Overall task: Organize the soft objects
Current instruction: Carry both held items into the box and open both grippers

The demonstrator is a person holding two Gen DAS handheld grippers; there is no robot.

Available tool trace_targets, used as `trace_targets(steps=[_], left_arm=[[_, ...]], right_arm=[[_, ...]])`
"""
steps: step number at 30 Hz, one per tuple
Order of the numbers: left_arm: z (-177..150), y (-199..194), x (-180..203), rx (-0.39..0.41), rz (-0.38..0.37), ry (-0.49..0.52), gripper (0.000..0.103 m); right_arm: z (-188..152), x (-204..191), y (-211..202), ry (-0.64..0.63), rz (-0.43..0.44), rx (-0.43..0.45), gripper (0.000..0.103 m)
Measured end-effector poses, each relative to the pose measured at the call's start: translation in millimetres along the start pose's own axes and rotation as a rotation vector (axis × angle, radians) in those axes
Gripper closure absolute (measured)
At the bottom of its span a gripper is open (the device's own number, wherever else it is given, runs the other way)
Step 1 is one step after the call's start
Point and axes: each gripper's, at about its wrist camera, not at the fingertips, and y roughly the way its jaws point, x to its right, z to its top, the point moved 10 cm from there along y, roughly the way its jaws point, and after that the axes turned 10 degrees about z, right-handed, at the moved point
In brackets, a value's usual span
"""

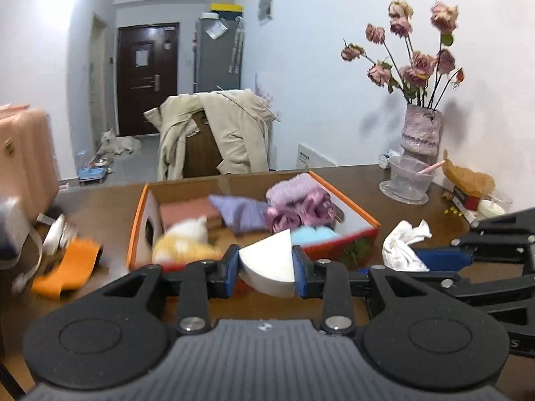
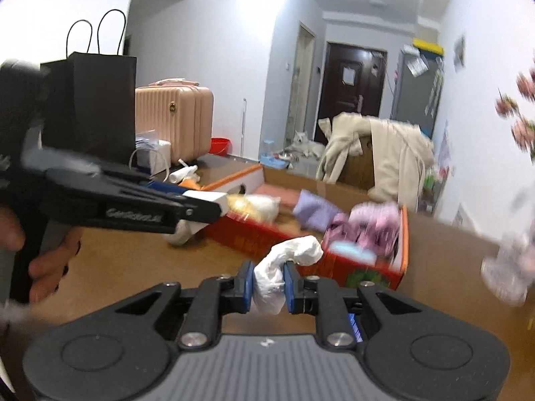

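On the brown table, at your far left, an orange cloth lies crumpled beside the box. The box is cardboard with orange rims and red printed sides, and it is open at the top. It holds, from left to right, a yellow and white plush, a pink block, a lavender knit piece, a pink and purple bundle and a light blue item.

Your left gripper is clenched on a white wedge: smooth, matte, with one curved side. The wedge hangs just before the near wall of the box.

Your right gripper is clenched on a white cloth, wrinkled and bunched, its free end bulging above the pads. It hangs at the box's near right corner. Your hand holds the left gripper's handle.
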Motion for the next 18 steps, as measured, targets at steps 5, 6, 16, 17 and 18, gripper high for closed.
trace_targets(steps=[5, 6, 16, 17, 18], left_arm=[[37.7, 94.9, -12.1, -0.096, 0.009, 0.031, 0.069], [41.1, 114.7, -13.4, -0.122, 0.011, 0.039, 0.069], [28.5, 217.6, -41.3, -0.22, 0.042, 0.039, 0.046], [29.8, 216.7, -44.9, -0.213, 0.036, 0.033, 0.046], [32.6, 215.2, -48.7, -0.203, 0.038, 0.027, 0.045]], right_arm=[[40.6, 49.1, 64.3, -0.035, 0.016, -0.046, 0.084], [47.7, 62.7, 82.5, -0.036, 0.006, -0.063, 0.084], [56.0, 154.1, 214.9, -0.019, -0.051, -0.177, 0.066], [55.0, 157.7, 216.9, -0.011, -0.056, -0.173, 0.066], [54.0, 160.4, 217.0, -0.002, -0.052, -0.168, 0.066]])
